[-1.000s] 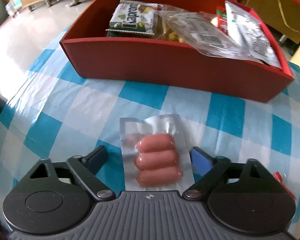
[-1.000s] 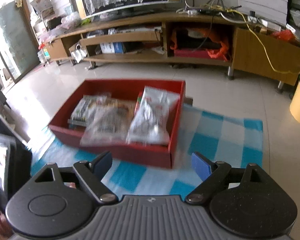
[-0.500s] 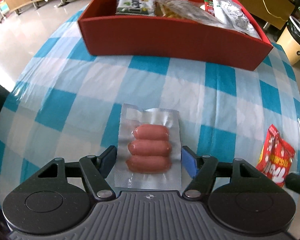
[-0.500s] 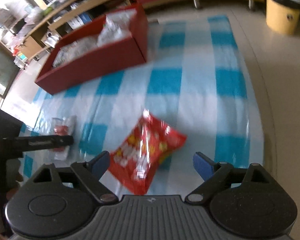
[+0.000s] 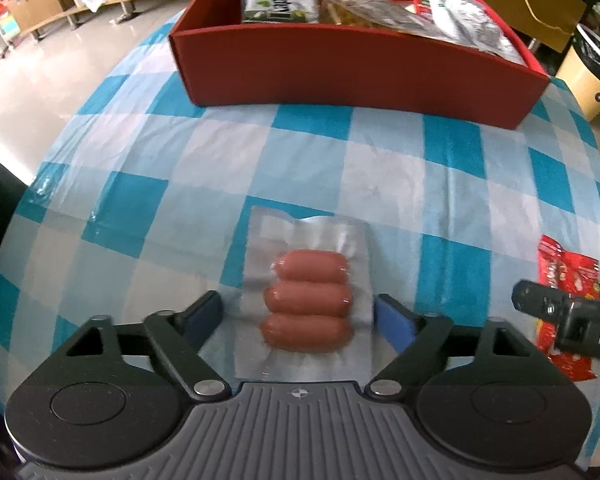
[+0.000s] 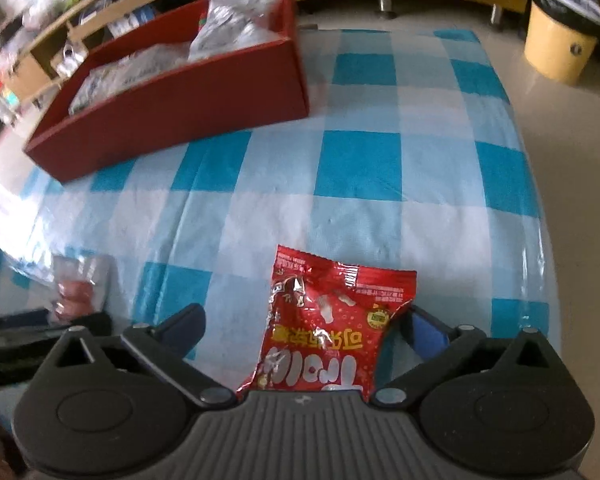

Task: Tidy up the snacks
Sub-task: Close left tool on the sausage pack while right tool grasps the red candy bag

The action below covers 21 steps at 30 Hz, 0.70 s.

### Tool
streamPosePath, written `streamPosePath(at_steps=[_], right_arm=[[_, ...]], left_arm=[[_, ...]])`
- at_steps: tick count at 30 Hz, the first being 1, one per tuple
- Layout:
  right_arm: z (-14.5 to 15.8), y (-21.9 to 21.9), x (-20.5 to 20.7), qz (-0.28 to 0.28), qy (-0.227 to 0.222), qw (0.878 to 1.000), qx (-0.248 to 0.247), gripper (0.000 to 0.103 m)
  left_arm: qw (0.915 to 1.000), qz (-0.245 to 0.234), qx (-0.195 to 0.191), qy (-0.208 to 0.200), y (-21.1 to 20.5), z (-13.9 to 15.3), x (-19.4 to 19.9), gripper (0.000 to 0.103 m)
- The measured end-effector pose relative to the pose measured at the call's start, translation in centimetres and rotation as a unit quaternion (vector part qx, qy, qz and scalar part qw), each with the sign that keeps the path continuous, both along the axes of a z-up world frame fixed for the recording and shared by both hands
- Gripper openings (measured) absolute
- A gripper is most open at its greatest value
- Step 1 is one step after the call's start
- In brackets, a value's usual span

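Snacks still out of the box number two, both lying flat on the blue-and-white checked tablecloth (image 5: 384, 184). A vacuum-sealed sausage pack (image 5: 306, 300) with three sausages sits between the fingertips of the left gripper (image 5: 298, 314), whose jaws are opening and stand clear of the film on both sides, pressing on nothing. Off to its right, a red snack bag (image 6: 332, 320) lies between the fingertips of the right gripper (image 6: 306, 326); those jaws are opening too and are about as wide as they go, with one corner of the bag close to the right fingertip, though I cannot tell whether it touches.

Farther back on the table stands the red box (image 5: 352, 60), already holding several packets, among them a green-and-white one and some silvery and clear bags heaped toward its right end.

Both grabs look risky to me. The sausage pack is flat and slick, so fingers closing low could slide under nothing and just shove the film along the cloth, or pinch only the thin sealed border and let it flop. The red bag is puffed and crinkly; a squeeze near its edge might let it slip out. The two grippers work near each other, so a sideways reach could knock them together, and the heaped right end of the box leaves little room to drop in more.
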State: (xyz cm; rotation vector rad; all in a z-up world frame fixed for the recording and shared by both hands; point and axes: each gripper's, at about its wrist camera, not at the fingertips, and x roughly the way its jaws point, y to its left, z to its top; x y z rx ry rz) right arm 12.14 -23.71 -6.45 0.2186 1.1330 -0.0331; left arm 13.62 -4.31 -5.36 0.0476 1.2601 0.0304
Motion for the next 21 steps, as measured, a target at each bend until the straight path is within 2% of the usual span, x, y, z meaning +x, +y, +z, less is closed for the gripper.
streamPosePath(at_steps=[4,6,9,11,13,14,15,17,18,21], right_arm=[[-0.5,2.0,0.4,0.036,0.017,0.997,-0.067,0.103],[-0.6,2.1,0.5,0.041,0.004,0.997,-0.070,0.103],[-0.5,2.0,0.4,0.040,-0.003,0.997,-0.069,0.103],[-0.5,1.9,0.0,0.060,-0.006,0.996,-0.070,0.103],[-0.3,1.6,-0.5,0.068,-0.008,0.995,-0.068,0.092],[-0.1,1.6,-1.0,0.074,-0.011,0.994,-0.074,0.088],[0.1,1.7,-1.2,0.078,-0.014,0.994,-0.077,0.081],[0.5,1.7,-1.7,0.086,-0.018,0.993,-0.079,0.067],[0.6,1.7,-1.8,0.088,-0.020,0.993,-0.079,0.061],[0.8,1.7,-1.8,0.091,-0.019,0.993,-0.074,0.057]], left_arm=[[1.0000,0.000,0.008,-0.004,0.2,-0.4,0.2,0.103],[0.9999,0.011,-0.003,0.000,0.8,-0.8,0.5,0.103],[1.0000,0.008,0.001,0.001,0.7,-0.7,0.6,0.103],[1.0000,0.008,0.002,0.001,0.8,-0.7,0.6,0.103],[1.0000,0.008,0.000,0.003,0.8,-0.7,0.7,0.102],[1.0000,0.006,0.000,0.002,0.7,-0.6,0.7,0.099],[1.0000,0.002,0.001,0.000,0.5,-0.4,0.6,0.096],[0.9999,-0.011,-0.001,-0.005,-0.1,0.2,0.4,0.076],[0.9998,-0.019,-0.003,-0.007,-0.4,0.4,0.2,0.075],[0.9997,-0.024,-0.005,-0.002,-0.8,0.5,0.1,0.075]])
